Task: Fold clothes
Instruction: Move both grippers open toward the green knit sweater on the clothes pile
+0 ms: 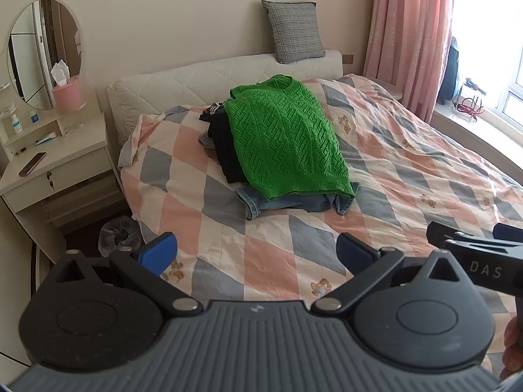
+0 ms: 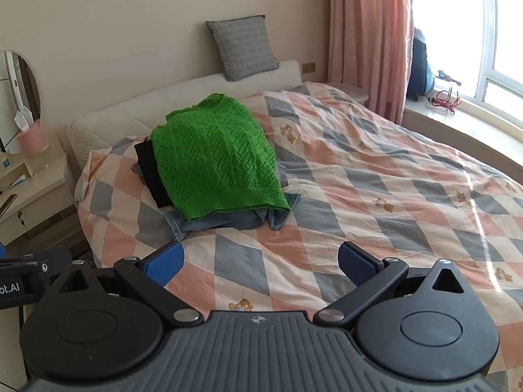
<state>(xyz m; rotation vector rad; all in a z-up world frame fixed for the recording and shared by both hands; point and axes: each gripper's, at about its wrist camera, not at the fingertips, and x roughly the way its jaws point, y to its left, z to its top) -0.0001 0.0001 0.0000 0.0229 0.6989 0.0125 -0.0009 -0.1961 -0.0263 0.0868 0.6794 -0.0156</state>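
**Clothes stacked on bed, both jaws released**

Clothes pile [image 1: 278, 150] sits on the bed [image 1: 408, 170], toward the headboard side, left of the bed's middle. Top layer: green knit sweater [image 2: 215, 160], laid flat, neckline toward the headboard [image 1: 196, 78]. Under it, a black garment [image 1: 222, 143] shows along the left edge. At the bottom, a denim piece [image 2: 235, 220] sticks out from the near hem of the sweater.

My left gripper [image 1: 256, 254] hangs over the near part of the checked quilt, jaws spread wide, nothing between the 2 blue pads. My right gripper [image 2: 260, 261] is the same: jaws apart, empty, above the quilt. Both are well short of the pile; neither touches cloth. The 2 grippers are side by side, each catching the other's edge in view.

Grey cushion [image 2: 243, 47] leans against the wall on the headboard. Dressing counter [image 1: 55, 163] with oval mirror [image 1: 44, 52] stands left of the bed. Pink curtain [image 2: 369, 32] hangs at right.
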